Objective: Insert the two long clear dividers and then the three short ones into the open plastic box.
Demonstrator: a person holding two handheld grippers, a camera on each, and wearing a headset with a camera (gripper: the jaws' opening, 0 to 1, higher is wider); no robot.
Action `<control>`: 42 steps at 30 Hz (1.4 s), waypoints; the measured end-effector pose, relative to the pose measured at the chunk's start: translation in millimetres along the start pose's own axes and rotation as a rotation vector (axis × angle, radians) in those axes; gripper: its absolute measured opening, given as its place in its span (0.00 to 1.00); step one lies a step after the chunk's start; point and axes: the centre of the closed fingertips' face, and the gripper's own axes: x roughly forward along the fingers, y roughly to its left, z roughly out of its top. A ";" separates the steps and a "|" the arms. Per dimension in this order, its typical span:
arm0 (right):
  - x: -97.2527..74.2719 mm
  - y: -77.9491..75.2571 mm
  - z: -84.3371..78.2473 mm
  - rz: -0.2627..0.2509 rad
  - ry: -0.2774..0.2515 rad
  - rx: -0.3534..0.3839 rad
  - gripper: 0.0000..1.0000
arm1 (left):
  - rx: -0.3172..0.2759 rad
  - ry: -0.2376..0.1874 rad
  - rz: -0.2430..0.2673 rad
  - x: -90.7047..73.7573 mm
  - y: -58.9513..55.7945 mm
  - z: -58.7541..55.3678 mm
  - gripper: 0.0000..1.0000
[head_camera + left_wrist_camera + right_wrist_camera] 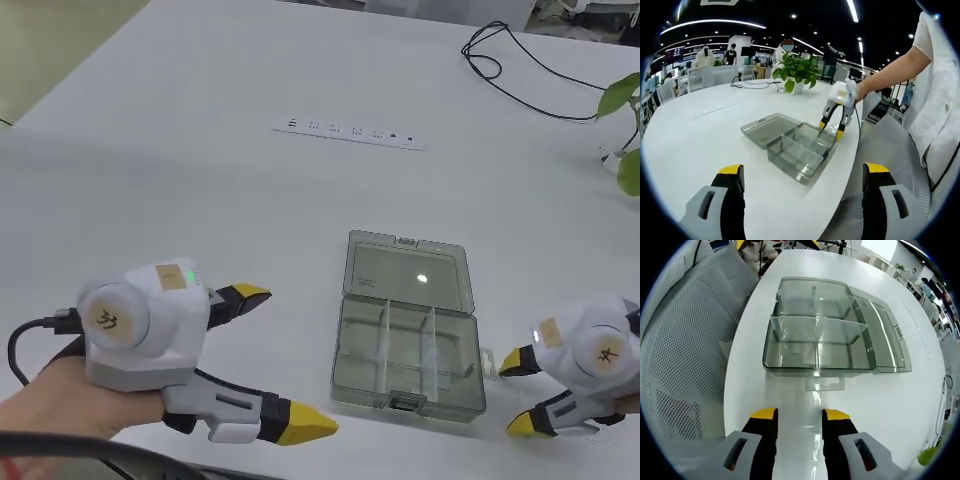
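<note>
The clear plastic box [408,396] lies open on the white table, its lid [410,272] flat behind it. Two clear dividers [382,345] stand inside it, running front to back. The right gripper view shows the box [790,362] from its side, with a long divider [815,322] and short cross pieces [816,347] between the walls. My left gripper [275,360] is wide open to the left of the box, holding nothing. My right gripper [520,393] is just right of the box, jaws a little apart with nothing between them. Its yellow fingertips [835,415] point at the box's hang tab [825,382].
A white power strip [350,133] lies farther back on the table, and a black cable [500,70] loops at the far right. Plant leaves [625,130] reach in from the right edge. The table's near edge is close behind both grippers.
</note>
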 end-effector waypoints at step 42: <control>-93.7 -20.8 60.2 -0.284 -0.186 0.113 0.33 | -0.184 -0.145 -0.037 10.1 -5.2 65.4 0.94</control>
